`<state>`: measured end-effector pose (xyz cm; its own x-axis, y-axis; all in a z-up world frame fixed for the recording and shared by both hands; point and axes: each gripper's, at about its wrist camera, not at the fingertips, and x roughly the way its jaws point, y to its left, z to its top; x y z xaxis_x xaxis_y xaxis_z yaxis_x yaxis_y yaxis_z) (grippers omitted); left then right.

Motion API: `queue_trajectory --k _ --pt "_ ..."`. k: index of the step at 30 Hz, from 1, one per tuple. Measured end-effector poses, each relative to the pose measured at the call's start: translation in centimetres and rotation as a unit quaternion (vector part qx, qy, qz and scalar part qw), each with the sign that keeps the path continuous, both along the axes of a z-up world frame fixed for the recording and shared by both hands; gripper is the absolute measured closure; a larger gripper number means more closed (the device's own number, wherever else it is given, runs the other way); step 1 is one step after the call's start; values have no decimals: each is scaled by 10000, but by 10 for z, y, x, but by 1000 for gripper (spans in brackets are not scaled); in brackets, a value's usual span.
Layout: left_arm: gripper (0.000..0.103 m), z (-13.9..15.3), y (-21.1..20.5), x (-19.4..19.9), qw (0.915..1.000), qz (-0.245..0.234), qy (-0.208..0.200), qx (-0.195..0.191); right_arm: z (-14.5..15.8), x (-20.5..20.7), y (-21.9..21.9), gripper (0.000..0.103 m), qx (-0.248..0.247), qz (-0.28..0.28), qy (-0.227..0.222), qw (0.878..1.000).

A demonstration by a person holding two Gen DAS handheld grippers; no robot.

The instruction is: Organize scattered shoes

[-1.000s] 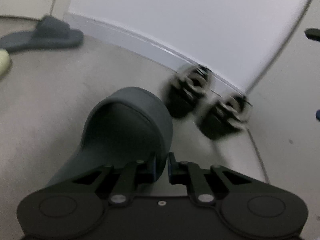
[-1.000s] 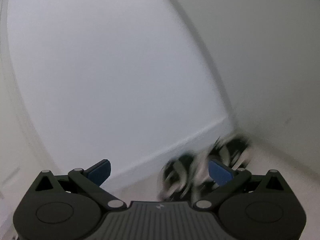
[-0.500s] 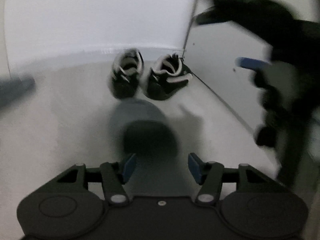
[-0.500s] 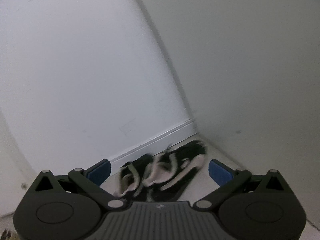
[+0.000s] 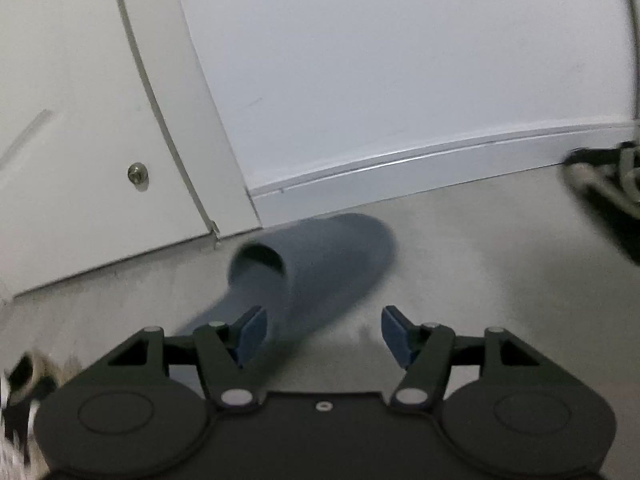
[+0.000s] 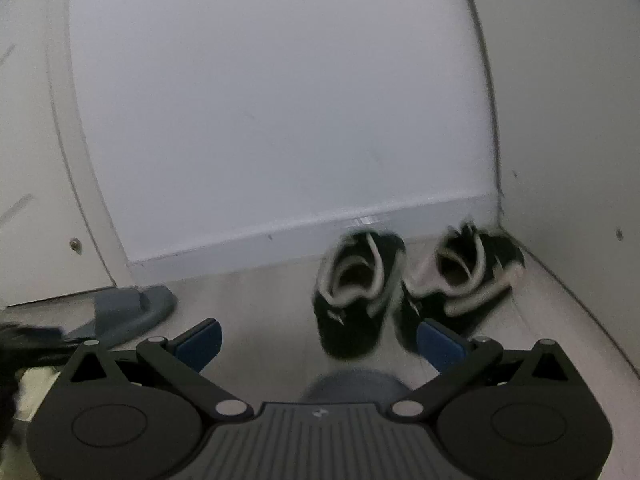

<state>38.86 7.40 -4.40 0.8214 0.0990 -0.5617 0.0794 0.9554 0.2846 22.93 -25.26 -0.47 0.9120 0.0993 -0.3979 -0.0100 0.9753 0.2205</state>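
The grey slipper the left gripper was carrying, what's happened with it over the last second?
The left gripper let go: a second ago its fingers were shut on a grey slipper, now they are open and empty over a grey slipper lying on the floor by the baseboard. The right gripper stayed open. The black sneakers remain paired in the corner.

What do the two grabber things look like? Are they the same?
Nearly the same. The left gripper and the right gripper are both black, each with two round discs, thin jointed bars with silver pins, and blue fingertips. The right one's body has ridged stripes and a small logo; the left one's is smooth with one small screw. No cables or sleeves show.
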Motion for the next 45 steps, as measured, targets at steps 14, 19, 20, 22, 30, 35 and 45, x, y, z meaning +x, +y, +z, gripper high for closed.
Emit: queue_trajectory --k 14,19,20,22,30,35,45 --pt "76 -9 -24 35 9983 -348 177 -433 4 -4 10 0 -311 220 -54 9993" --pt "80 1 -69 14 9946 -289 307 -948 6 -6 5 0 -179 79 -60 9998" --pt "82 1 -75 6 9934 -208 307 -1082 6 -6 4 0 -153 67 -61 9998" --pt "84 0 -87 -11 9904 -45 306 -1349 5 -6 3 0 -116 47 -63 9999" --pt "89 -2 -134 -79 9684 606 301 -2402 5 -7 -7 0 44 -172 -56 9998" --pt "89 -4 -157 -130 9491 1047 292 -2955 11 -13 -20 0 490 -328 -189 9981" --pt "40 17 -169 -191 9692 319 357 -2414 -13 -18 -19 0 211 -567 241 9979"
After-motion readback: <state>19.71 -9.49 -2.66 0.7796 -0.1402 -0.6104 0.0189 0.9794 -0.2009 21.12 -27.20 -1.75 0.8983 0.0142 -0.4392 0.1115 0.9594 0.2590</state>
